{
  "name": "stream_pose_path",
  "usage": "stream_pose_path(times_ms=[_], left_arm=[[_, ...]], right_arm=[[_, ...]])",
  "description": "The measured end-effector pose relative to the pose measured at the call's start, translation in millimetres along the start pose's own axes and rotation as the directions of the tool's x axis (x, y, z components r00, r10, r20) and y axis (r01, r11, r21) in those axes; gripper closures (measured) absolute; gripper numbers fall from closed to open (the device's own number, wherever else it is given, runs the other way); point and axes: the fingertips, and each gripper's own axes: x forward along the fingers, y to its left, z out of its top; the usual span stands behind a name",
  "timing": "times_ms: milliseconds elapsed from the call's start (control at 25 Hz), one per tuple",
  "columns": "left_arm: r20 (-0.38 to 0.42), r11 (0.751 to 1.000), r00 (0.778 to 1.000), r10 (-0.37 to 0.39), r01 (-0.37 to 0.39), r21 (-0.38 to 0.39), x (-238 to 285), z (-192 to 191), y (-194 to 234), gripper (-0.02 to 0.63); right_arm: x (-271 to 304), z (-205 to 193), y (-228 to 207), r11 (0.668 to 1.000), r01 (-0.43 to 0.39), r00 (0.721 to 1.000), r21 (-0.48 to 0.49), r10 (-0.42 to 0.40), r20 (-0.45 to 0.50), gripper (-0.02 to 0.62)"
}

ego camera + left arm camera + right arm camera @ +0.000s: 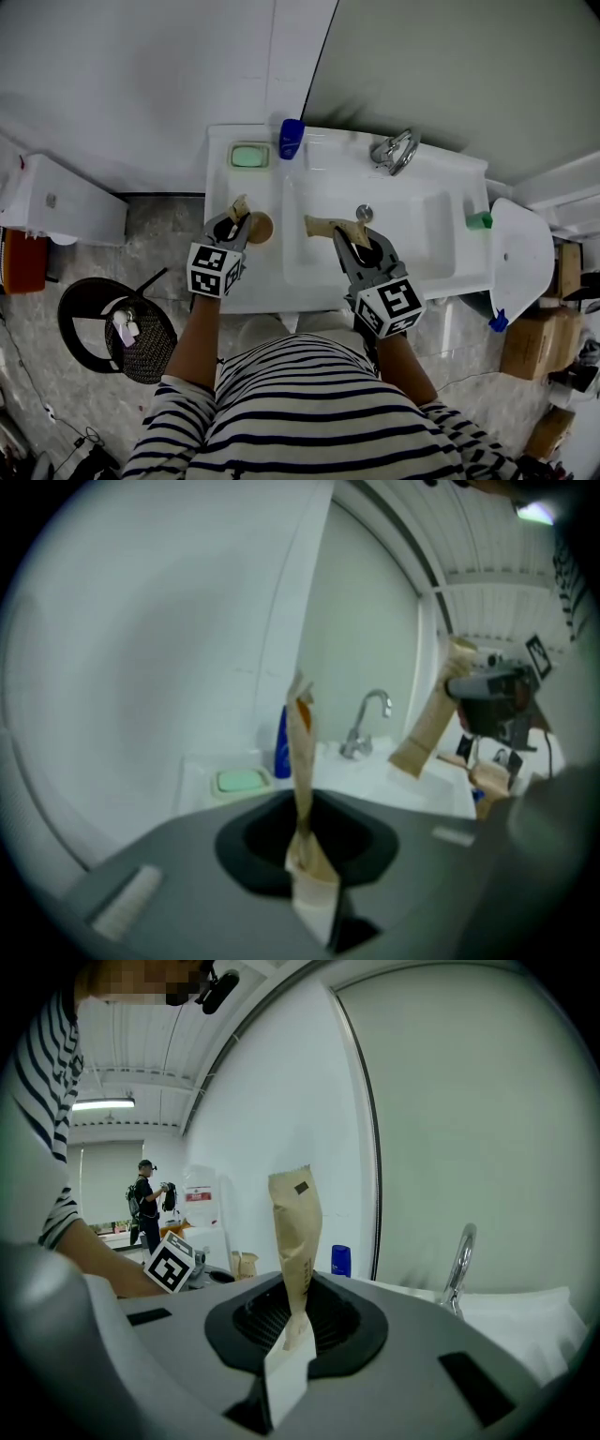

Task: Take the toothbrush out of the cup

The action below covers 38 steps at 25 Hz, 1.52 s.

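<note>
Left forearm [199,339] outstretched; claw [238,216] (pinching toothbrush [302,754]) tilts down.

Nothing legible
The red-and-white sign [198,1194] and the dark label [300,1188] on the paper package [295,1241] are too small to read.

The head view looks steeply down from above the person onto the white sink [441,225]. The gripper views ride close behind the left tongs [236,217] and right tongs [342,242], facing the back wall nearly level — all three share the faucet [396,152] and blue bottle [292,139].
</note>
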Motion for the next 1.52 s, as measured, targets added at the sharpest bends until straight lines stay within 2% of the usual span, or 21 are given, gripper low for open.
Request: stream_pose_path(times_ms=[800, 1120, 1520], left_arm=[[0.028, 1.0, 1.0, -0.006, 0.006, -0.012, -2, 15, -3, 0.563], [0.074, 1.0, 0.997, 0.013, -0.013, 0.002, -15, 37, -5, 0.563], [0.165, 0.999, 0.986, 0.036, -0.041, 0.032, -39, 82, -14, 0.565]], right_arm=[[1, 4, -6, 1.0, 0.002, 1.0, -0.001, -0.002, 0.004, 0.557], [-3, 9, -7, 1.0, 0.004, 1.0, -0.009, -0.004, 0.022, 0.557], [-9, 21, -7, 1.0, 0.005, 0.999, -0.013, -0.004, 0.054, 0.557]])
